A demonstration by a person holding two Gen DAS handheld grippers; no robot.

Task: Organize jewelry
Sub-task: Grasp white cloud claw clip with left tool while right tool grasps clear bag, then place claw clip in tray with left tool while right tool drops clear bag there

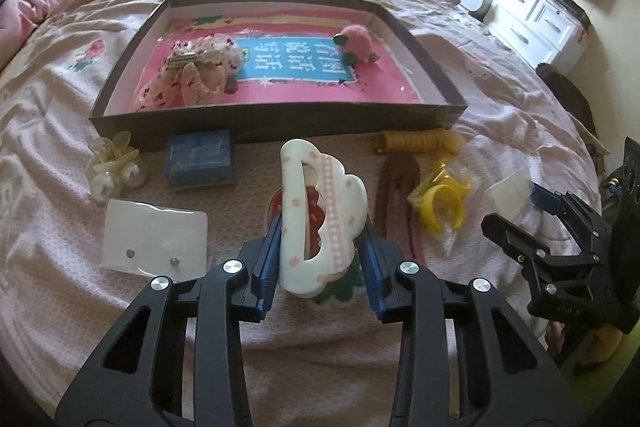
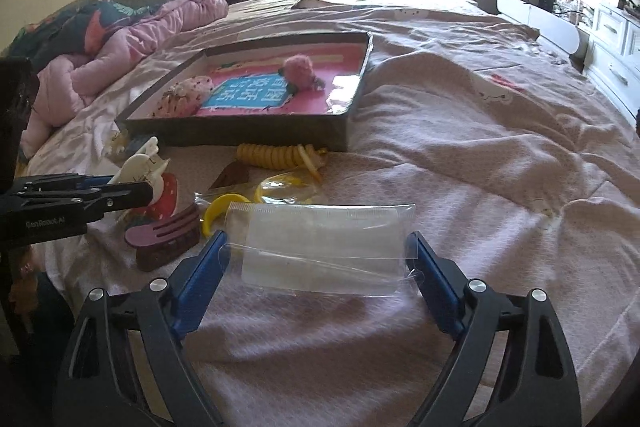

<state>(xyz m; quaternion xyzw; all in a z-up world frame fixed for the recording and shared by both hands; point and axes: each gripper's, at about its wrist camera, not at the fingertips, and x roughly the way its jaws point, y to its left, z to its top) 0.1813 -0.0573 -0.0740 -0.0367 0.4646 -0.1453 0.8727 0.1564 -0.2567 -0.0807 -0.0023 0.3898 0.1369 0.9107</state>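
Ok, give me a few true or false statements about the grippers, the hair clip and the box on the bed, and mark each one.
1. The left gripper is shut on the white hair clip. True.
2. The box is empty. False: a pink pompom and a floral bow lie in it.
3. A clear bag lies between the right gripper's fingers. True.
4. The yellow coil is inside the box. False: it lies on the bed in front of the box.
5. The earring card is in the right gripper. False: it lies on the bed.
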